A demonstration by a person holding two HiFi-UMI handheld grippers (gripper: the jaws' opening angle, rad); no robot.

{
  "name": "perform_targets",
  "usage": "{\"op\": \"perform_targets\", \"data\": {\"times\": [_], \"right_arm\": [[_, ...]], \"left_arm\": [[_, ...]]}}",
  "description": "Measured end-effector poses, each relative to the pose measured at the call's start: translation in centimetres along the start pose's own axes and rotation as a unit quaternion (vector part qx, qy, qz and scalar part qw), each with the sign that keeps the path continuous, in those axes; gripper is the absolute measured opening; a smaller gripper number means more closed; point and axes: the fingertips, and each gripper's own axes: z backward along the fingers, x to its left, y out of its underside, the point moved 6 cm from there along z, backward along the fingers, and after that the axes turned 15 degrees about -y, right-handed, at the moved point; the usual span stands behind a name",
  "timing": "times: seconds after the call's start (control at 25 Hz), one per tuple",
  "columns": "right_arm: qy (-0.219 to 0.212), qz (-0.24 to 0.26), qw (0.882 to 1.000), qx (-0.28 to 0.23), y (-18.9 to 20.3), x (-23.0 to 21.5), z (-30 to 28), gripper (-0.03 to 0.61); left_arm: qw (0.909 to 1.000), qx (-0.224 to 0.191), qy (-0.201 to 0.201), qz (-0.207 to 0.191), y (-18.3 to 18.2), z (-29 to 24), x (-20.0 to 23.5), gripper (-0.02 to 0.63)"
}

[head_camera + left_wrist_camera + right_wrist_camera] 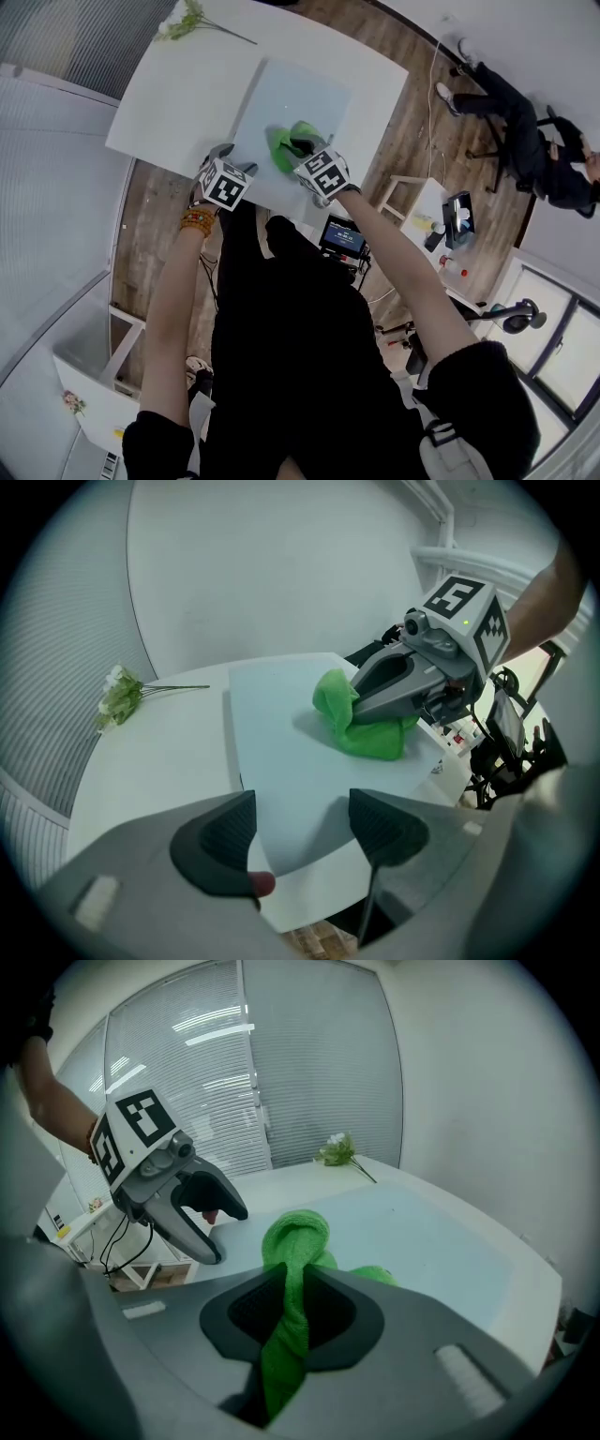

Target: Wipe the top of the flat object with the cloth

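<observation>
A flower sprig [192,21] lay at the far left of the table [159,112]. The left gripper [300,829] stood at the near edge of the panel [281,724], jaws apart, nothing between them. The green cloth [296,1234] lay bunched on the panel's near right part. The right gripper [286,1307] was clamped on it, jaws pressed together on the fabric.

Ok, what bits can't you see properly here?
Right gripper view: the body of the right gripper hides the lower part of the fuzzy green cloth and the near side of the pale flat board.
Left gripper view: the left gripper covers most of the near edge of the white table.
Head view: the sprig of white flowers is too small to identify.
Any view: no dirt on the board shows.
</observation>
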Motion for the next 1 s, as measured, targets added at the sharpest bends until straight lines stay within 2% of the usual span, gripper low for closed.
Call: {"op": "perform_targets", "data": {"times": [0.56,1.0], "right_arm": [[-0.056,0.042,0.997,0.016,0.5,4.1,-0.7,0.066],[-0.106,0.091,0.990,0.022,0.9,5.9,-0.6,0.067]], "left_arm": [[1.0000,0.001,0.001,0.001,0.1,-0.1,0.0,0.321],[0.9999,-0.009,0.007,0.004,0.1,-0.1,-0.1,0.321]]}}
